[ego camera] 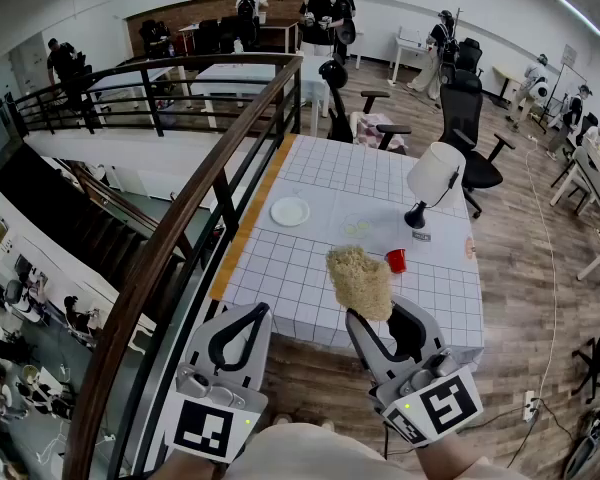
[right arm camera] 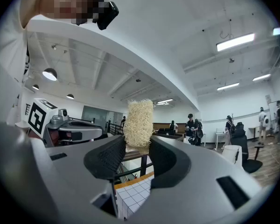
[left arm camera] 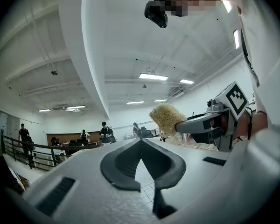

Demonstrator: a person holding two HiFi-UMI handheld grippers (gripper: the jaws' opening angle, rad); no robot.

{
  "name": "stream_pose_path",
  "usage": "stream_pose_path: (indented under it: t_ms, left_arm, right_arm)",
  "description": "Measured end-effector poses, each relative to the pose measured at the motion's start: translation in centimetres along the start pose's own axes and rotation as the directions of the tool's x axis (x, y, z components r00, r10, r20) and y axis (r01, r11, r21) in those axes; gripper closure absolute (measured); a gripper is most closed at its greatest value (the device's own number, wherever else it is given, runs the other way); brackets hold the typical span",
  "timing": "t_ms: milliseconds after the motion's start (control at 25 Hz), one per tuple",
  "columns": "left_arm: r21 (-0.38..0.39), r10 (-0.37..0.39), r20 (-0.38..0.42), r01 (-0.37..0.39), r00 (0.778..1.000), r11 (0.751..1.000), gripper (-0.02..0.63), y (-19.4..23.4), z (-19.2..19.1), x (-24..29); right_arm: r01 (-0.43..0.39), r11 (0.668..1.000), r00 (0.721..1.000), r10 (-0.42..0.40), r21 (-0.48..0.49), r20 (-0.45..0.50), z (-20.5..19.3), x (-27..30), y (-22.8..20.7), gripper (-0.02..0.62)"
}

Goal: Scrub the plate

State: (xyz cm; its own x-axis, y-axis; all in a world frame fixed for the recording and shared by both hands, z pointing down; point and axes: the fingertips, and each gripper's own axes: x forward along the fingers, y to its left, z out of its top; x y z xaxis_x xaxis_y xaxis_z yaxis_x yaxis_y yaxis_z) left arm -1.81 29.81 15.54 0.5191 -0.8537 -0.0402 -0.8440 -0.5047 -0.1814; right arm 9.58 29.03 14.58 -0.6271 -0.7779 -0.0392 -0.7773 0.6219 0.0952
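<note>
- Beige, fibrous loofah scrubber (right arm camera: pixel 139 122) stands upright between the two dark ribbed fingers (right arm camera: pixel 107 160) of the right gripper (right arm camera: pixel 137 146). They clench its lower end from both sides, and most of it sticks out past the fingertips.
- The left gripper (left arm camera: pixel 141 140) has its two fingers pressed tip to tip with nothing between them. It is held just left of the right fingers, apart from them.
- One round white plate (ego camera: pixel 290 211) lies well beyond both sets of fingertips, ahead of the left fingers. It rests on the table with a white grid-patterned cloth (ego camera: pixel 310 268), and neither gripper touches it.
- One small red cup (ego camera: pixel 396 260) stands beyond the right fingers, just right of the scrubber in the head view.
- One lamp with a white shade and black foot (ego camera: pixel 432 176) stands farther out.
- A brown wooden handrail (ego camera: pixel 195 208) runs left of the left fingers, along the table's side.
- In the head view the scrubber covers part of the cloth ahead of the right fingers.
</note>
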Motion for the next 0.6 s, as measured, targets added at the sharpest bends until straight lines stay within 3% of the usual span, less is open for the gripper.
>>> stream_pose_path:
  t_ms: [600]
  left_arm:
    - [-0.004,-0.009,-0.022,0.009,1.000,1.000,0.594,-1.7,-0.4,-0.3]
  right_arm:
    - [-0.019,1.000,1.000,0.019,0.012,-0.002,-0.6,-1.0,0.6,0.436]
